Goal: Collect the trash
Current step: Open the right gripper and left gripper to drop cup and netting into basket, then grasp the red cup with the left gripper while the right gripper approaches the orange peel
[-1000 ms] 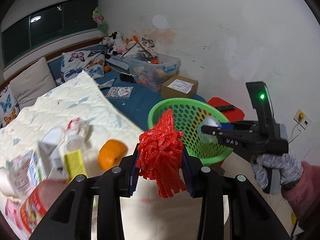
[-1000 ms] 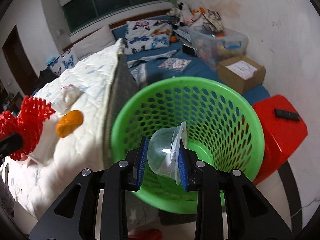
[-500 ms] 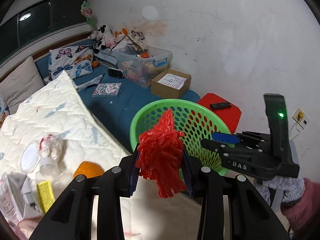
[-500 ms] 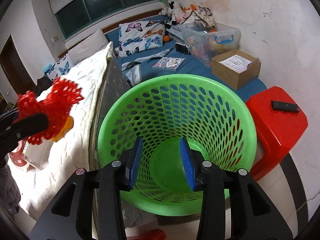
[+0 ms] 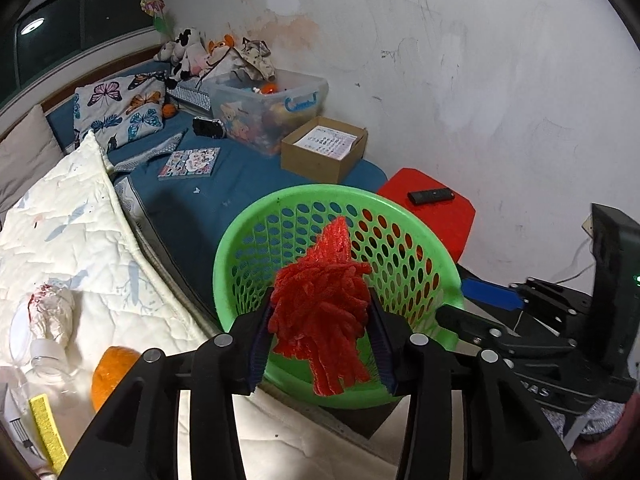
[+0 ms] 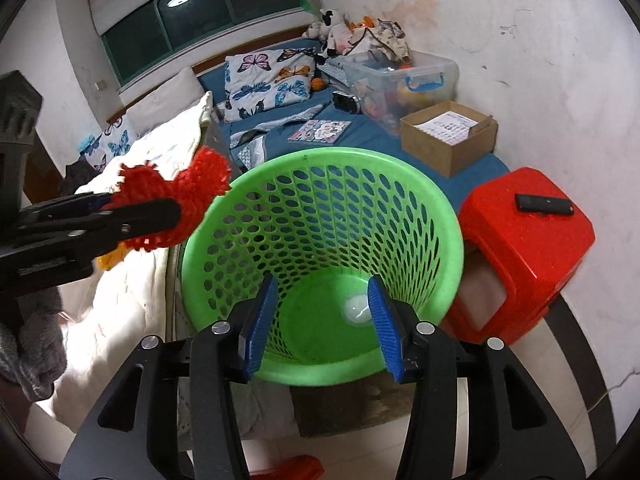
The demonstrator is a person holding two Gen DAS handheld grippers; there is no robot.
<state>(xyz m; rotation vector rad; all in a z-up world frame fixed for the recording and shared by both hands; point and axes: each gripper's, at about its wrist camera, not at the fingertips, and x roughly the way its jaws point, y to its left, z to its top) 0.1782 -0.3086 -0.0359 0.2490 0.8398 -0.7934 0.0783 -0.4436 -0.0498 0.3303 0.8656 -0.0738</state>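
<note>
Seen from the left wrist camera, the left gripper is clenched on a red net, a crumpled foam mesh sleeve that fills the gap between its blue pads and hangs a little below them. Behind the net stands a green basket with a perforated wall, set on the floor against the bed's edge. To its right, the right gripper reaches toward the basket rim, held by a grey-gloved hand; its blue pad shows clear of the lower finger. A red stool stands behind the basket with a black remote on top. On the white quilt at left lie an orange peel, a clear bottle and a yellow strip. Farther back on the blue bed sit a cardboard box and a clear bin.

From the right wrist camera, the right gripper is released, its blue pads spread wide with nothing between them, poised over the basket's mouth. A clear cup lies on the basket's floor. At left, the left gripper holds the red net just beside the basket's rim, outside it and above the quilt. The stool with the remote stands just right of the basket, and the box sits on the bed behind
</note>
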